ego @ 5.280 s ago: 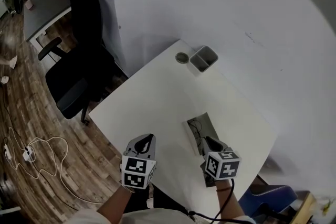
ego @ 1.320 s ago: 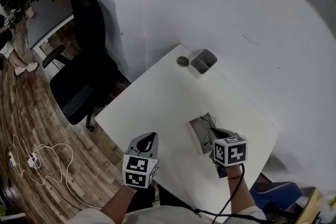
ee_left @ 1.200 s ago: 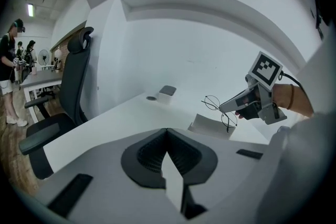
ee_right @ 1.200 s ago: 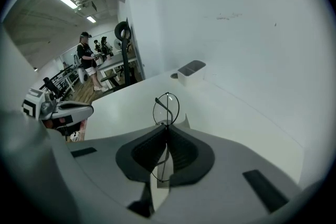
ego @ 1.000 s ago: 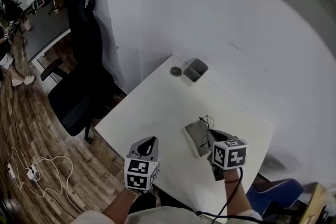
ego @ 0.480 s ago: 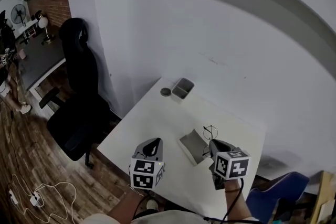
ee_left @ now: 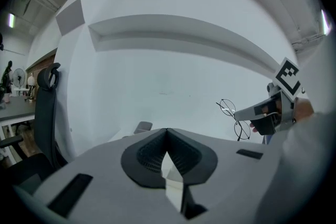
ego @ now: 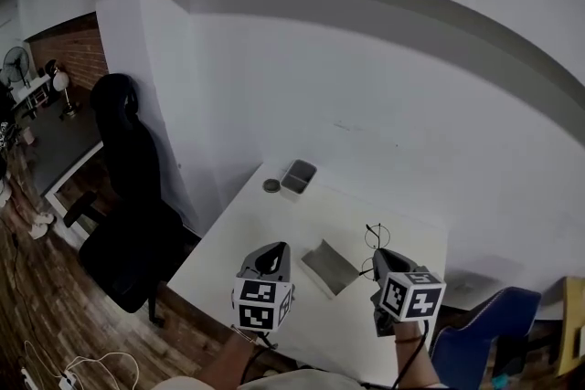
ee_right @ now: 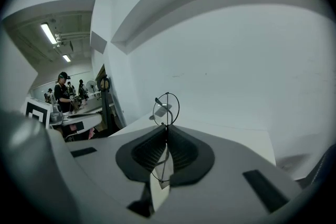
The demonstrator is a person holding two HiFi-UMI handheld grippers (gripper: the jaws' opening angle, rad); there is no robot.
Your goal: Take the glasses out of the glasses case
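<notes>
The thin round-lensed wire glasses (ee_right: 166,108) look like dark, slender metal with clear, faintly glossy lenses. The open grey glasses case (ego: 329,265) looks matt; its material cannot be told. The white tabletop (ego: 265,224) is smooth and matt. The right gripper (ee_right: 166,126) and left gripper (ee_left: 167,131) have smooth, matt grey plastic shells, and their fingers (ee_left: 149,152) carry black pads with a fine ribbed, rubbery-looking surface. The brown plank floor (ego: 27,288) looks like wood with a slight sheen. The black office chair (ego: 128,196) is matt, whether cloth or mesh I cannot tell. The white wall (ego: 366,87) is smooth, matt paint.
</notes>
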